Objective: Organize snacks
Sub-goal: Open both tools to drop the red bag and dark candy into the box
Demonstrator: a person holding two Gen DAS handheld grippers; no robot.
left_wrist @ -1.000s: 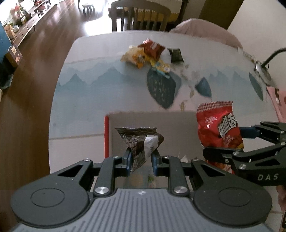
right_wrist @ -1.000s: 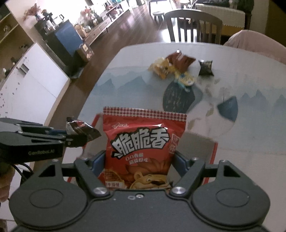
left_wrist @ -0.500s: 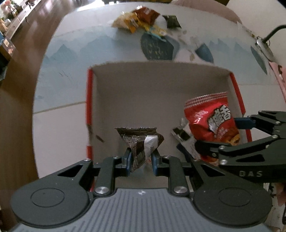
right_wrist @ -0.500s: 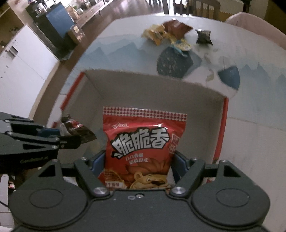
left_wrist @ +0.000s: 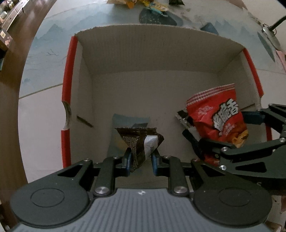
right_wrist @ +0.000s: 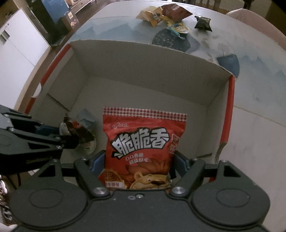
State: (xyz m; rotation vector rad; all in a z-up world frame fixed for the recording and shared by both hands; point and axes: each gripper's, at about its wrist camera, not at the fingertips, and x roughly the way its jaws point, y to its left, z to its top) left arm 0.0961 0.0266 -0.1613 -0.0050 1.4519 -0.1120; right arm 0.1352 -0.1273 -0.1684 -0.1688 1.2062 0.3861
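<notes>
My left gripper (left_wrist: 141,158) is shut on a small dark brown snack packet (left_wrist: 140,142) and holds it low inside a cardboard box (left_wrist: 157,51) with red side edges. My right gripper (right_wrist: 138,163) is shut on a red snack bag (right_wrist: 143,142) with white characters, also inside the box, to the right of the left one. The red bag shows in the left wrist view (left_wrist: 219,117). The dark packet shows in the right wrist view (right_wrist: 78,132). A pale blue packet (left_wrist: 130,121) lies on the box floor under the left gripper.
Several loose snack packets (right_wrist: 164,14) lie in a pile on the far side of the table (right_wrist: 250,44), with one dark packet (right_wrist: 202,22) to their right. A lamp (left_wrist: 270,32) stands at the right edge.
Both grippers have moved forward and down from above the box's near wall to deep inside it, each still holding its snack.
</notes>
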